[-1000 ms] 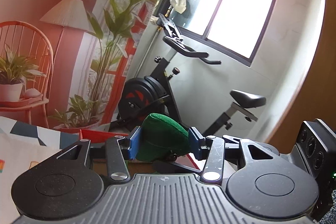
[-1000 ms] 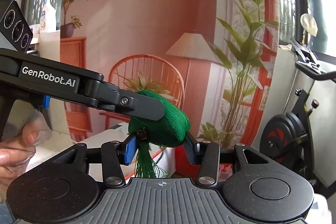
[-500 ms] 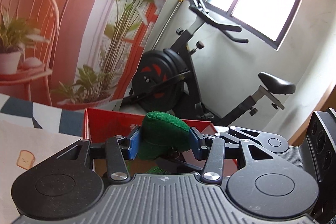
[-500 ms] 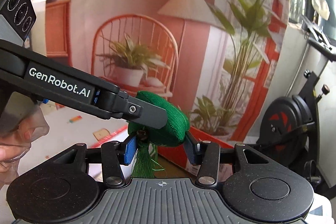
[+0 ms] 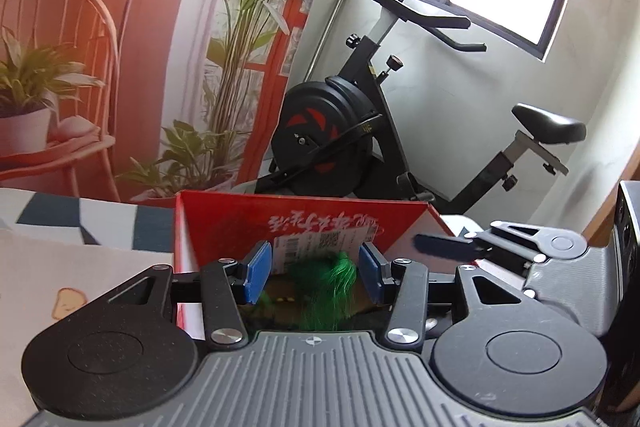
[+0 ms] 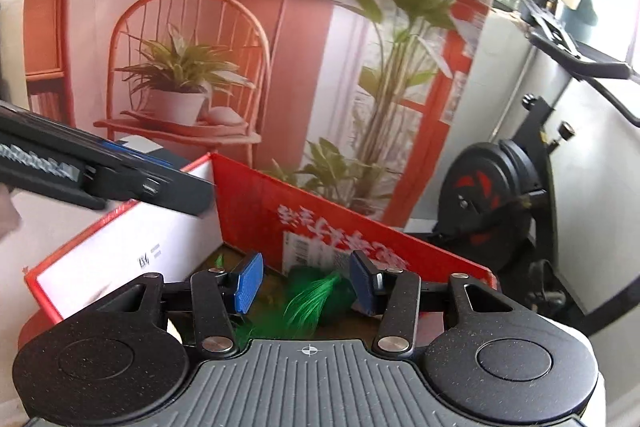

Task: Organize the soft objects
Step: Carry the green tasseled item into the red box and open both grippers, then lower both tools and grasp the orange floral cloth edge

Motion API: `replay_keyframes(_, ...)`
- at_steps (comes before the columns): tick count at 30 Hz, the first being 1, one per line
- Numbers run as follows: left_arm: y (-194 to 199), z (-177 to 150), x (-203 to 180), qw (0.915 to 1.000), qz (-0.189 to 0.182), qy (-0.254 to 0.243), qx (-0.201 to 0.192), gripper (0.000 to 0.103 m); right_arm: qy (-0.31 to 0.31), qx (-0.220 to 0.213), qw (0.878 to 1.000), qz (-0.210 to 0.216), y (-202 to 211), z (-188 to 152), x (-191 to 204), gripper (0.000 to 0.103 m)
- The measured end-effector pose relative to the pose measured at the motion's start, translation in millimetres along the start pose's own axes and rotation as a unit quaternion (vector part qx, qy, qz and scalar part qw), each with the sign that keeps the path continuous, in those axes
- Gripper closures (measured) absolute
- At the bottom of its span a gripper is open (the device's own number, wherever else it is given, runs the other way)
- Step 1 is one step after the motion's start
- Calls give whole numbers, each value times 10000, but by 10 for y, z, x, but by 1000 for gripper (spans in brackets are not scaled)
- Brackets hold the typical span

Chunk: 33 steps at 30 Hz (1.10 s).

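Both rigs look identical: the left gripper (image 5: 316,271) and right gripper (image 6: 306,281) have black linkage arms, silver screws, blue pads on the fingers (image 5: 258,269), ribbed grey housing, two round black discs.

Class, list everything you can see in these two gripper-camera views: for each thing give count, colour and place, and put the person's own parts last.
Box: one, red outside, white inner wall, open, on the table below both grippers.
Soft toy: one, green with a tassel, lying in the box, free of the fingers.
Tablecloth: one, pale with a toast print, left of the box.
Exercise bike: one, black with red marks, behind the box by the window.
Backdrop: one, orange, showing a chair, lamp and plants, behind the table.
Left gripper: one, black with blue pads, open above the box.
Right gripper: one, black with blue pads, open above the box.
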<state>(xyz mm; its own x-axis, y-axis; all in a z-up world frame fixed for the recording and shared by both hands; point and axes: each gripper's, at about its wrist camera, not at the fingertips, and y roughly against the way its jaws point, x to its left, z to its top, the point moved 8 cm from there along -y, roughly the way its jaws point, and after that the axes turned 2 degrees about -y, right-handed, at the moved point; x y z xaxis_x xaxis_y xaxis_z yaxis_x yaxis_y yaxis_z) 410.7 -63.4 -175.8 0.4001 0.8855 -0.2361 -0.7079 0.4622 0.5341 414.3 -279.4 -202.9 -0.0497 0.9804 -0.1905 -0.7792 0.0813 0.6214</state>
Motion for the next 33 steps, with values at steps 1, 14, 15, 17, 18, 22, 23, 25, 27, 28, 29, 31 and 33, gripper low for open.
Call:
replay_keyframes(1,56,-26,-8,10000,16,-79,8,53,-79,-14,10000,-4,63,-35,-18,59)
replay_keyframes(14,1020,-713,-104,9994,-10,-211,277,53,-537,-609,9961,349,1239,-440,301,61)
replay_keyframes(15,1074,-779,-106,9994,-43,-122,310,53,-583,-623,9957,349,1303,-492,327,61)
replay_keyframes(17,1119,-879,-113,9993,-16,-67,357,53,-662,-592,9953,400,1402,-615,393,61)
replay_keyframes(18,1129,-941,-122,9993,41,-80,374,53,-671,-562,9954,396,1434,-683,424,61)
replay_keyframes(22,1079,-1167,-131,9986,178,-1,506,51,-731,-352,9961,348,1491,-1005,542,61)
replay_keyframes(23,1056,-1224,-131,9984,184,49,534,51,-776,-271,9962,293,1492,-1098,565,61)
replay_keyframes(25,1026,-1368,-119,9977,277,168,600,51,-850,-104,9963,92,1504,-1278,602,61)
replay_keyframes(27,978,-1498,-110,9966,322,366,658,51,-982,-29,9952,-1,1552,-1473,655,60)
replay_keyframes(28,950,-1554,-111,9961,309,448,694,51,-1022,43,9948,-22,1576,-1568,691,60)
replay_keyframes(29,921,-1614,-112,9954,303,529,733,51,-1056,99,9944,-39,1593,-1663,721,60)
replay_keyframes(31,897,-1723,-124,9945,342,589,794,51,-1178,206,9928,-13,1624,-1805,748,60)
replay_keyframes(33,877,-1832,-126,9935,392,593,894,51,-1303,274,9911,-13,1632,-1895,733,60)
